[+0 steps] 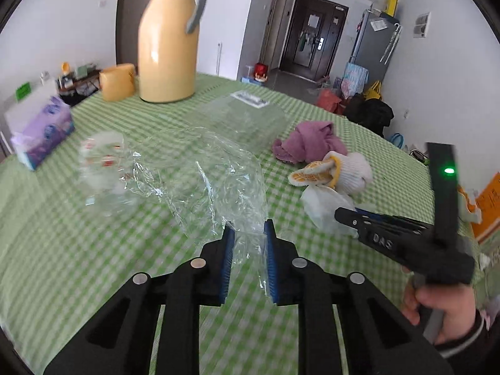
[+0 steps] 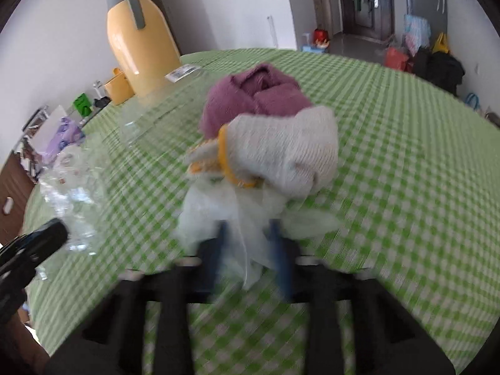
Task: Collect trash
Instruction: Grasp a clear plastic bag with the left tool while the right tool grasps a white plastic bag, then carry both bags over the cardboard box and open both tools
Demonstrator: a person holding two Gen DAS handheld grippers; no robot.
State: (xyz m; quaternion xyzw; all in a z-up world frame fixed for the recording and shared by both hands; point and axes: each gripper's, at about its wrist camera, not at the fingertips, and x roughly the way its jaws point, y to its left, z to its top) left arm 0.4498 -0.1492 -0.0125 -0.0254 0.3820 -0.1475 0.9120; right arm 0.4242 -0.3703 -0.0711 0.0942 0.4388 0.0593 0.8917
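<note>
A crumpled clear plastic bag (image 1: pixel 200 175) lies on the green checked table (image 1: pixel 78 250); its near end sits between the blue pads of my left gripper (image 1: pixel 248 229), whose jaws stand apart. A white crumpled tissue (image 2: pixel 231 215) lies in front of a white and yellow glove (image 2: pixel 281 153). My right gripper (image 2: pixel 248 231) has its jaws apart around the tissue's near end; the view is blurred. In the left wrist view the right gripper (image 1: pixel 340 214) touches the tissue (image 1: pixel 325 209). A crushed clear bottle (image 1: pixel 100 168) lies at the left.
A yellow thermos jug (image 1: pixel 168 40) and a yellow cup (image 1: pixel 117 81) stand at the back. A purple tissue pack (image 1: pixel 40 131) is at the far left. A purple cloth (image 1: pixel 309 140) lies behind the glove. A clear plastic box (image 1: pixel 247 115) sits mid-table.
</note>
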